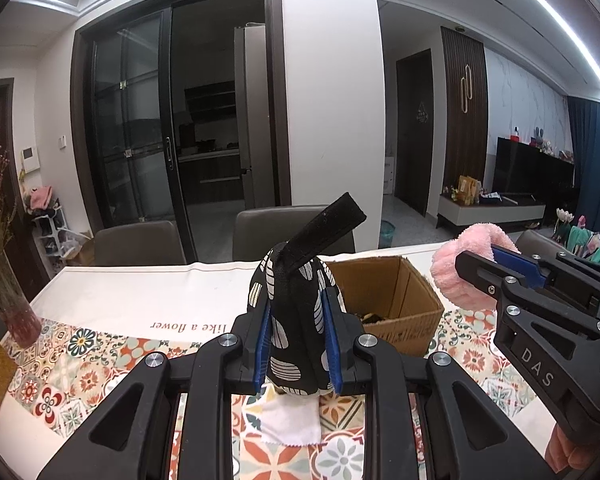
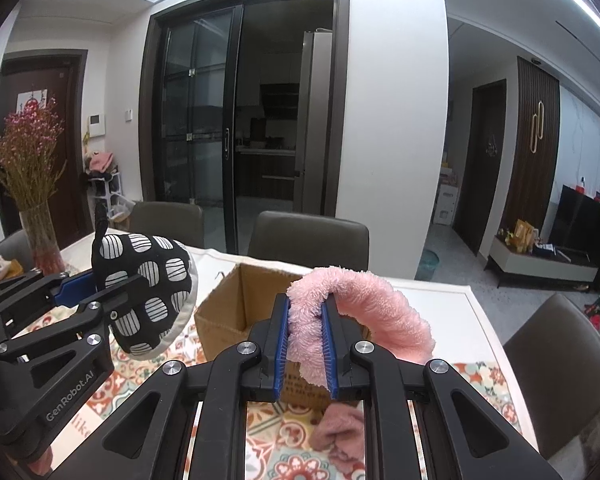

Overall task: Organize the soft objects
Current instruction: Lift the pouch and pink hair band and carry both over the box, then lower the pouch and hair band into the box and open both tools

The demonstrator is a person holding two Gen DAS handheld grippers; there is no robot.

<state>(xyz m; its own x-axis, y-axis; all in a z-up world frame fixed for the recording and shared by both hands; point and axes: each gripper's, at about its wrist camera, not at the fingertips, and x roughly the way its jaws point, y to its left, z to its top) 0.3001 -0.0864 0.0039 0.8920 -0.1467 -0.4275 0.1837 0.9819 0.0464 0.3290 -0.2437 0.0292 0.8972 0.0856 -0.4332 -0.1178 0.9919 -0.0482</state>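
Note:
My left gripper (image 1: 298, 340) is shut on a black oven mitt with white ovals (image 1: 296, 304), held above the table with its black loop sticking up; it also shows in the right wrist view (image 2: 148, 280). My right gripper (image 2: 306, 344) is shut on a fluffy pink headband (image 2: 364, 312), held just over the near rim of an open cardboard box (image 2: 236, 304). In the left wrist view the headband (image 1: 460, 276) hangs to the right of the box (image 1: 388, 300). Dark items lie inside the box.
A white cloth scrap (image 1: 290, 420) lies on the patterned tablecloth (image 1: 80, 364) below the mitt. A pink cloth (image 2: 338, 432) lies in front of the box. A vase of dried flowers (image 2: 40, 236) stands at the left. Chairs (image 2: 308, 240) line the far side.

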